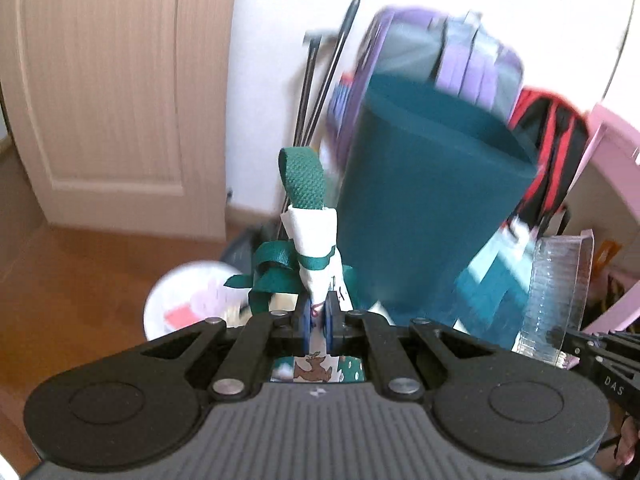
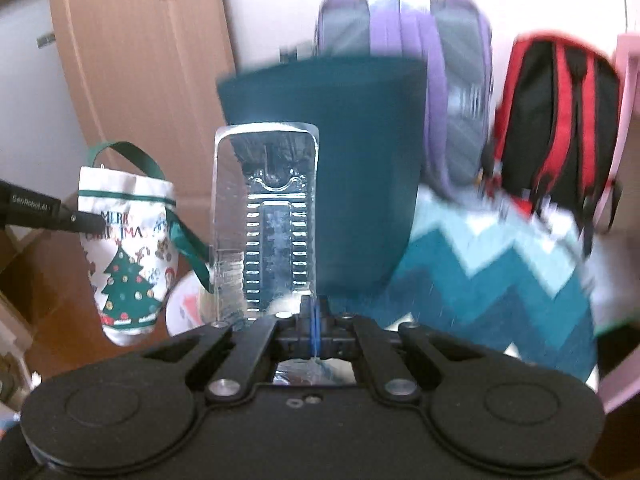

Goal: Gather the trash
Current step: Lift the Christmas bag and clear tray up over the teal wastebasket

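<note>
Clearly both pieces of trash are already in hand, raised before the teal bin (image 2: 324,168). The blister pack (image 2: 266,220) is clear thin plastic: probably light, springy and slick, so a flat edge is the best hold, and a hard squeeze could crack it. The right tongs (image 2: 316,322) are closed to a narrow slit on its lower edge. The Christmas bag (image 1: 316,248), soft cloth with green straps, is limp and forgiving; it can be pinched anywhere. The left tongs (image 1: 318,320) are clamped narrow on its bunched fabric. Behind the bin lean a purple backpack (image 2: 420,40) and a red backpack (image 2: 556,120).
</note>
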Tool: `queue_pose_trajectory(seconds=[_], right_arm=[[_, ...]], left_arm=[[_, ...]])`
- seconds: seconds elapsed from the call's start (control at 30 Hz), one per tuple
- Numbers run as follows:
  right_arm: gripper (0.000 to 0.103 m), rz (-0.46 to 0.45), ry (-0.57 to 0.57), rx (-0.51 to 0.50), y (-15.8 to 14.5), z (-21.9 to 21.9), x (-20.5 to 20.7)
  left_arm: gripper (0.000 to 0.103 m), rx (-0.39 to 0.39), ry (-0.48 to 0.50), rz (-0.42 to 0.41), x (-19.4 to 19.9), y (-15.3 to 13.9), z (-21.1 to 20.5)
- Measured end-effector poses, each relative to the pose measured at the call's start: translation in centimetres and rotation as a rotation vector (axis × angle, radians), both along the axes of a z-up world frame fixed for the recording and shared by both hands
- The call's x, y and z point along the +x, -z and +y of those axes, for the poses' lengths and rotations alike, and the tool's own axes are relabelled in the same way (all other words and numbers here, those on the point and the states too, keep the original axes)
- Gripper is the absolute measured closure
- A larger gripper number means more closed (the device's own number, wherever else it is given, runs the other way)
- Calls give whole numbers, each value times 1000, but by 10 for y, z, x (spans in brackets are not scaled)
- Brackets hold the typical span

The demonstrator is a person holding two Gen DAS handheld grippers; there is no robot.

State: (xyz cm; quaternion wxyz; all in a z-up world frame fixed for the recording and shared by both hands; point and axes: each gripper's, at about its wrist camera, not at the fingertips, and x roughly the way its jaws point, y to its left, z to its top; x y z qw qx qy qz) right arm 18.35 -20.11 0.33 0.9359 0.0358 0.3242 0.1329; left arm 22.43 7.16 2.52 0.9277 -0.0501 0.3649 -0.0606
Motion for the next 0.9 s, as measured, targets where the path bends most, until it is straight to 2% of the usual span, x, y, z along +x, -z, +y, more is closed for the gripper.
queue_pose_trajectory(seconds=[0.3,0.57,0.7,0.8,0.9], right_arm=[[102,-152,42,7,-100,-19,36],[102,-205,81,15,-145,-28,90],[102,-211,93,2,-152,-27,117],[102,-198,100,-2,-147,-28,141],[102,-175,103,-10,-137,-27,160]], left_arm=[[97,-9,24,-177,11,-112,-33],[97,20,50,-286,52,-194,-76],[97,45,69,-312,80,-205,-98],[97,58,73,-298,102,-195,-111],[97,60,82,-267,128,-172,-121]])
